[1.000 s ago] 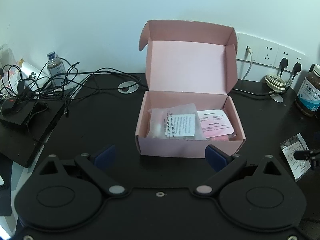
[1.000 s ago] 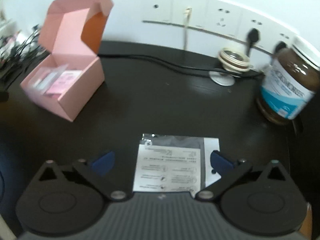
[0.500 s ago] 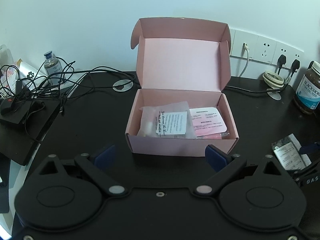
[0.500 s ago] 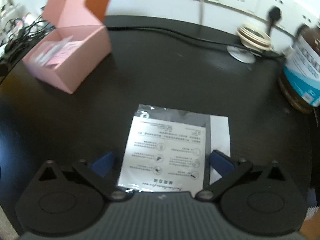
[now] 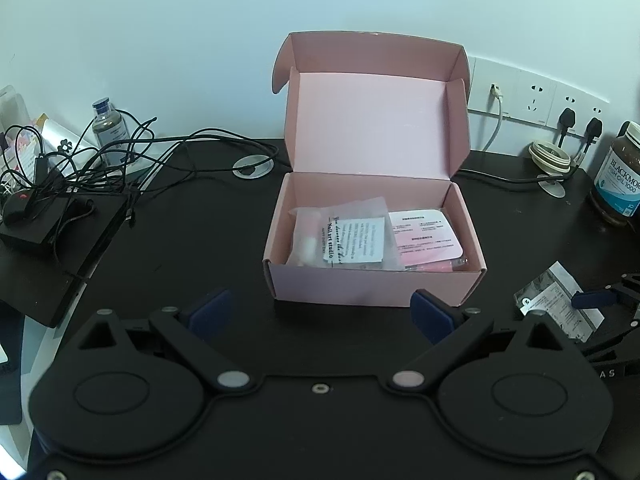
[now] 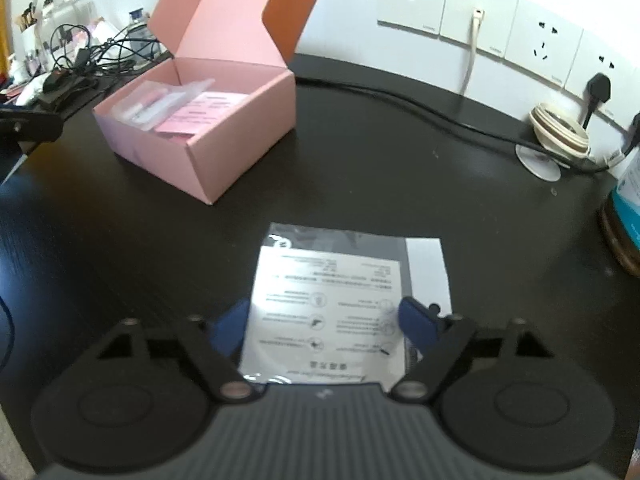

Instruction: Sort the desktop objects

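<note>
The left gripper (image 5: 320,312) hovers with its blue pads spread wide and nothing between them, pointing at the front wall of the pink box (image 5: 372,284) on the black desk (image 5: 180,248).

At the far left of the left wrist view a tangle of black cables (image 5: 100,156) lies over a dark device, with a small glass bottle (image 5: 107,124) standing behind it near the wall. In the middle, the pink box stands with its lid tipped up and back; inside it lie a clear packet with a printed label (image 5: 352,240) on the left and a pink card (image 5: 424,236) on the right, the packet overlapping the card's edge.

To the right of the box, flat on the desk, is the clear plastic packet with a white instruction sheet (image 6: 332,304). The right gripper (image 6: 324,324) sits low over it, its jaws closing, one blue pad at each side edge of the sheet; whether the pads press it yet cannot be told.

Further right, a coiled roll of tape (image 6: 560,128) rests below the wall sockets (image 6: 536,36), and a brown supplement jar (image 5: 620,176) stands at the desk's right edge.
</note>
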`<state>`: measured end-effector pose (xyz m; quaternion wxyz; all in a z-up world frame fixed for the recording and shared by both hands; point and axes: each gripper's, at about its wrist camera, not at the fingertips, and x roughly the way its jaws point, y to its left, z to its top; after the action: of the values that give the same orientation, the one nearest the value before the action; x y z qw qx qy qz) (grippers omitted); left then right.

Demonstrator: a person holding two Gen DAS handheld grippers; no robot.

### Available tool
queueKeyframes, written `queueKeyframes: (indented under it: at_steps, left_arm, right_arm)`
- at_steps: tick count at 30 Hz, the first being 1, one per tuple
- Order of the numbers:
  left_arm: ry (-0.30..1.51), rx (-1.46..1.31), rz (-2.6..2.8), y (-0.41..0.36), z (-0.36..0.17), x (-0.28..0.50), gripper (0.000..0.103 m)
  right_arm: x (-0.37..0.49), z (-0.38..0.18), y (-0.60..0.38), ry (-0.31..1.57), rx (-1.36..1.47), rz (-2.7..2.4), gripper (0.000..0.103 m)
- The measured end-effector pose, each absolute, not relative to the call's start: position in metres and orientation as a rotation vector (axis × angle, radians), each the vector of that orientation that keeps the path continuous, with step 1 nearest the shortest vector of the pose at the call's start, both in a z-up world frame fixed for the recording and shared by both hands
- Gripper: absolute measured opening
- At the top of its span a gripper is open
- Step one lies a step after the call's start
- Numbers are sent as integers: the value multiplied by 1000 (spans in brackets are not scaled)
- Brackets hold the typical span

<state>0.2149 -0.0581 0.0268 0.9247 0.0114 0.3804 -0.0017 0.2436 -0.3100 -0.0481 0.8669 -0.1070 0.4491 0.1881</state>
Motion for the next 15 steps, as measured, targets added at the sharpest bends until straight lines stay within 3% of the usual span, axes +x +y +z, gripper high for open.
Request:
queueKeyframes:
  at_steps: [10, 13, 15]
  left_arm:
    - [788, 22, -16, -59, 26, 213, 97]
    - [786, 25, -19, -61, 27, 213, 97]
    - [786, 24, -19, -61, 27, 212, 97]
  right_arm:
    - [236, -40, -300, 882, -240, 410, 30]
    - [235, -36, -298, 875, -248, 407, 1]
    - [232, -32, -297, 846, -277, 390, 1]
